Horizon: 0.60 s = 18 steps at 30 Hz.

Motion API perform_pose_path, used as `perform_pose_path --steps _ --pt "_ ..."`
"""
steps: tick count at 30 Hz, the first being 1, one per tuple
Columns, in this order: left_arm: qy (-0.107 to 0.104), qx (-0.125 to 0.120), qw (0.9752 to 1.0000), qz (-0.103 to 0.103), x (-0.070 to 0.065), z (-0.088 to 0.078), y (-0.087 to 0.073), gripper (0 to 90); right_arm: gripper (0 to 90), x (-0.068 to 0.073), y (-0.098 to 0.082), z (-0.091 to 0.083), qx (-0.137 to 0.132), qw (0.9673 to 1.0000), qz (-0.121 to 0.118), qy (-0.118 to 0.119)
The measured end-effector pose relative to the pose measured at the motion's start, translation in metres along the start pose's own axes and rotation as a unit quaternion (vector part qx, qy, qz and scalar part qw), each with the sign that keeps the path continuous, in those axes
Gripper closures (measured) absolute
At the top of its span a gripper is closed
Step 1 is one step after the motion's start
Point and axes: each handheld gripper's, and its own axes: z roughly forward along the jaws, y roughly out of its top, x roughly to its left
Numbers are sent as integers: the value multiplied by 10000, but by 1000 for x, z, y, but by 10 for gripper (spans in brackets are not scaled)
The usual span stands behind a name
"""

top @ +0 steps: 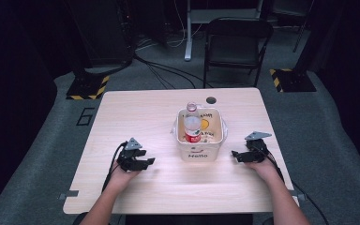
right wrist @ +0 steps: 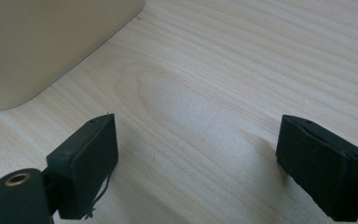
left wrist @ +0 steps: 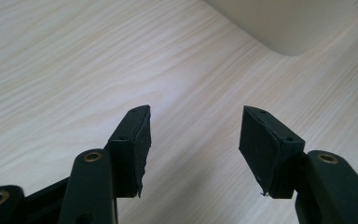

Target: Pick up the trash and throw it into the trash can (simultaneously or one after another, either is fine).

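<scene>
We hold both grippers low at the near part of the wooden surface [top: 136,117], one on each side of the cream bin [top: 198,152] marked "Hello". The left gripper [top: 143,163] sits left of it, the right gripper [top: 238,155] right of it; on both, the fingers [left wrist: 135,140] are spread apart with nothing between them. Neither touches the bin yet. Farther in, a clear bottle [top: 192,125] with a red label stands inside the bin. To lift the bin well, we judge it best to close in level from both sides, pressing its walls evenly so it stays upright and the bottle does not tip.
</scene>
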Motion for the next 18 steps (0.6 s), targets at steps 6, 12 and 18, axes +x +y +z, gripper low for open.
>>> perform_pose_path --steps 6,12,18 --pt "94 -194 9990 -398 17 -10 -15 429 120 0 0 0 2 10000 1 1" --pt "65 -218 9977 -638 21 -6 -24 426 120 0 0 0 2 10000 2 0" --pt "198 -172 9978 -608 23 -3 -26 414 120 1 -1 0 -5 10000 4 -8"
